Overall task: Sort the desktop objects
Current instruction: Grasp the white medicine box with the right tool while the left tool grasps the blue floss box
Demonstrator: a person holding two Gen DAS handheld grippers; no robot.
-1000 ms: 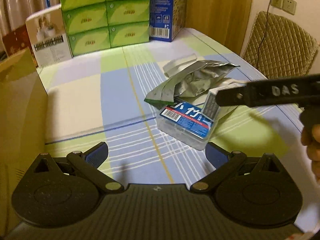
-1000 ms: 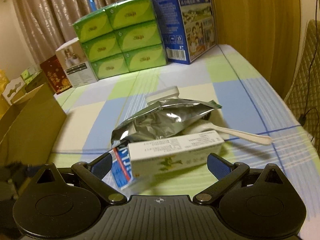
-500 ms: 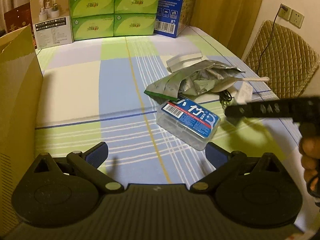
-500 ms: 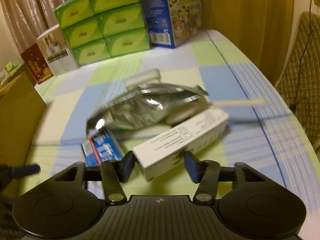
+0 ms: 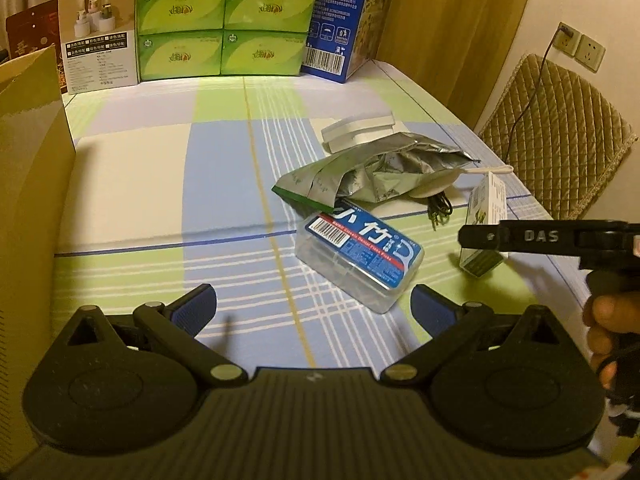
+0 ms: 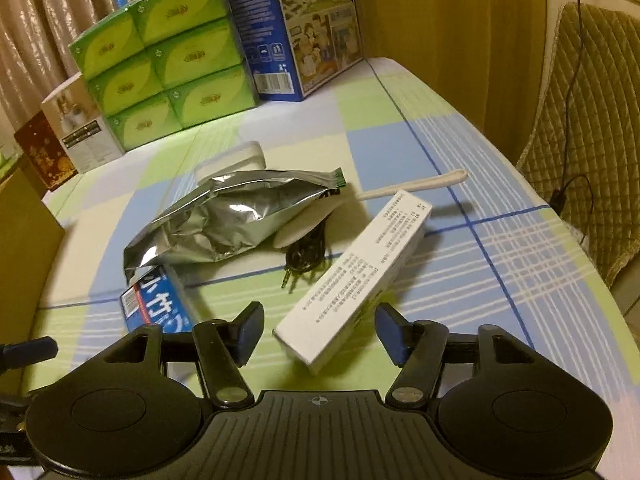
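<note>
On the checked counter (image 5: 132,184) a small heap of things lies toward the right side: a foil bag (image 6: 224,220), a clear floss box (image 5: 360,262) with a blue label just beside its open end, a white case (image 5: 358,130) behind the bag, a spoon (image 6: 416,186) and a coiled black cable (image 6: 306,256) partly under it. The right gripper (image 6: 318,334) has its jaws apart, one on each side of the near end of a long white carton (image 6: 356,272), not pressing on it; the carton's far end points toward the spoon. Whether the carton rests flat or is tilted I cannot tell. The left gripper (image 5: 314,308) hangs with jaws wide apart, low over the cloth, the floss box just ahead of it. Green tissue packs (image 5: 222,16) and a blue milk carton (image 6: 296,28) stand at the far edge; a cardboard box (image 5: 28,184) is at the left.
</note>
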